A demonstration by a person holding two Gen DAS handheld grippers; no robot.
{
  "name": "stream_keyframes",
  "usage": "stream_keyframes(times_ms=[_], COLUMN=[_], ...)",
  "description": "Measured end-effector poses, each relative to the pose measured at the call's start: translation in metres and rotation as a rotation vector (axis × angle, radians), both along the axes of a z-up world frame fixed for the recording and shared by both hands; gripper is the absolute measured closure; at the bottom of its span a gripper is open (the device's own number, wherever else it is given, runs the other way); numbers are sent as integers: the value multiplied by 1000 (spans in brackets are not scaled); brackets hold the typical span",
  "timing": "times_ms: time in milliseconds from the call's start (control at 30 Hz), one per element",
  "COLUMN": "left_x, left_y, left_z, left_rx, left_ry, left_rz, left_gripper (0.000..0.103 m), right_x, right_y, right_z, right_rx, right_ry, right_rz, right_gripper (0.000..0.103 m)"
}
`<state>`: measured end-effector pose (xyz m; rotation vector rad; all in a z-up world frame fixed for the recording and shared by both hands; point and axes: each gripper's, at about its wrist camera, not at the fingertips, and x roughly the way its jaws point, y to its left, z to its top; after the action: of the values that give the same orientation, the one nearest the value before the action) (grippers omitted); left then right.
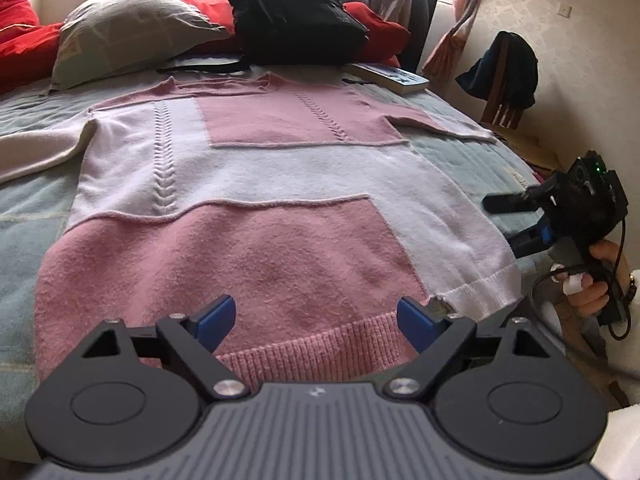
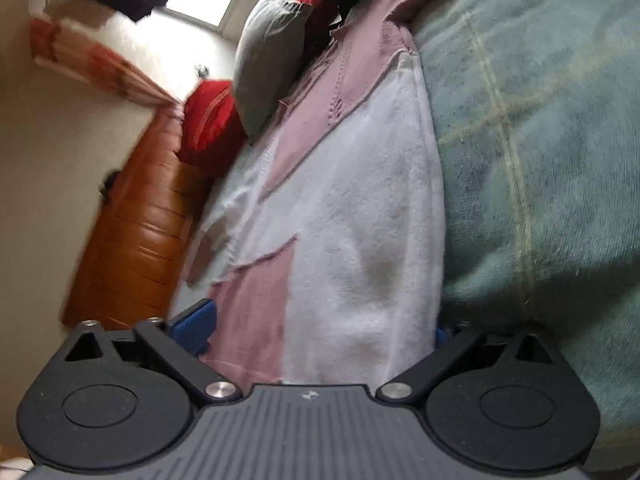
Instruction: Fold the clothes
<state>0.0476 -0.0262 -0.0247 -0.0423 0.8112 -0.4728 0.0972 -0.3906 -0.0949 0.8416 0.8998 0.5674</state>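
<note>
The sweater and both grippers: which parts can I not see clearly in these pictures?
- sweater: left sleeve cut off by the left wrist view's edge.
- right gripper: in its own view the right-hand fingertip is hidden behind the sweater's white edge; whether it touches is unclear.
- book: cover too small to read.

A black backpack point(image 1: 296, 12), grey pillow point(image 1: 128, 28), red cushions point(image 1: 24, 40) and a book point(image 1: 394, 76) lie on the bed point(image 1: 24, 208).

Left claw point(image 1: 316, 322) gapes wide, tilted downward; right claw point(image 2: 320, 330), rolled sideways, seems wide apart too.
</note>
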Motion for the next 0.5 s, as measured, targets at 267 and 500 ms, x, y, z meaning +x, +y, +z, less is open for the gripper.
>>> stream_keyframes(times_ms=[267, 500], left_x=[-2, -4], left_y=[4, 7], left_z=[-7, -8], left_rx=[-7, -4], left_ry=[33, 37], left_rz=[-2, -10], left_gripper=[15, 15], right_x=[-21, -28], right_y=[-11, -14], right_z=[-7, 23], right_rx=[-111, -176], right_ry=[23, -36], right_rz=[-108, -124], right_gripper=[92, 93])
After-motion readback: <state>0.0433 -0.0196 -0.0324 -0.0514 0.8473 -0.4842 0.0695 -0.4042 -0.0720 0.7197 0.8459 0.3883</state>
